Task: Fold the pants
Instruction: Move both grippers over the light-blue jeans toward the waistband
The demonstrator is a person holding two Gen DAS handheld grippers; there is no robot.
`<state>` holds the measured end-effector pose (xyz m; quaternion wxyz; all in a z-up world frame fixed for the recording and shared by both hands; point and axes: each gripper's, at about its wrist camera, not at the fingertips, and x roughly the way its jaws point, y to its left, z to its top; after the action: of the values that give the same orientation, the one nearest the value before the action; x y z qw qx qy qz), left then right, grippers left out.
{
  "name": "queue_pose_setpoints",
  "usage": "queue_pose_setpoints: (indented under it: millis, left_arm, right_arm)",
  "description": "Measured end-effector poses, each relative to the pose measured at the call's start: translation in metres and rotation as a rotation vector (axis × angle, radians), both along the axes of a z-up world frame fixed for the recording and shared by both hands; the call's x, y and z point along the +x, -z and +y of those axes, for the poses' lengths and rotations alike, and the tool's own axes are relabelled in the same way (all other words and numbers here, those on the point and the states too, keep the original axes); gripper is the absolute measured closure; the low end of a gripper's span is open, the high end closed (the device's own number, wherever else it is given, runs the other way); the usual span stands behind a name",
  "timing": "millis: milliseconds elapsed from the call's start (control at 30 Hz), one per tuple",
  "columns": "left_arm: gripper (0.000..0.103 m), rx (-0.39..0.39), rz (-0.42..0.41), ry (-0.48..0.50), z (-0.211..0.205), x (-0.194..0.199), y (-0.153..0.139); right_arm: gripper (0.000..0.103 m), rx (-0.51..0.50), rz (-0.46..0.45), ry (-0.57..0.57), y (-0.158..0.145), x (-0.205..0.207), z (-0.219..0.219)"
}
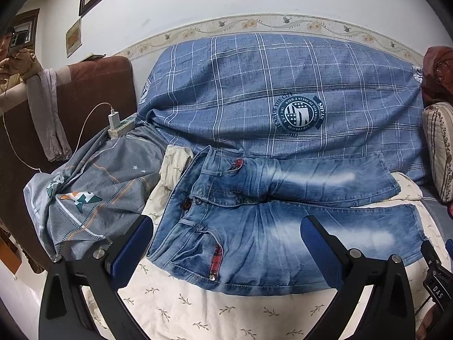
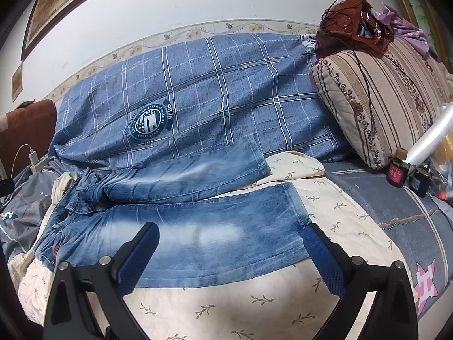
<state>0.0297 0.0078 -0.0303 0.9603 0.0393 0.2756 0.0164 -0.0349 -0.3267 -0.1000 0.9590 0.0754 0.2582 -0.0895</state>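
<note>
jeans [image 1: 254, 226] lie flat ahead, long axis crosswise; my left gripper [image 1: 226, 243] nears waistband, right gripper [image 2: 230, 250] the hem; both wide open, empty.

Even, soft indoor light; sharp centre, heavy fisheye bending, dark corners.

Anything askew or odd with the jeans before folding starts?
The jeans lie flat, but the far leg rides up onto the blue plaid quilt, splayed from the near leg. Both grippers are open, holding nothing.

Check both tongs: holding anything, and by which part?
Nothing is held. The left tongs and the right tongs are both open above the jeans, which lie flat and unfolded on the bed.
</note>
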Motion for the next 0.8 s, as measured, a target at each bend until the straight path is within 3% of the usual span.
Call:
queue_pose_setpoints:
  millis: [367, 567, 800]
  left_arm:
    - [0.000, -0.010, 0.054, -0.019, 0.015, 0.029, 0.023]
    - [0.000, 0.026, 0.091, -0.053, 0.029, 0.055, 0.042]
    - [0.000, 0.028, 0.080, -0.095, 0.044, 0.068, 0.044]
  right_arm:
    - [0.000, 0.005, 0.052, 0.034, 0.009, 0.013, -0.007]
    - [0.000, 0.054, 0.074, 0.058, 0.013, 0.027, -0.021]
    - [0.000, 0.070, 0.072, 0.058, 0.013, 0.039, -0.019]
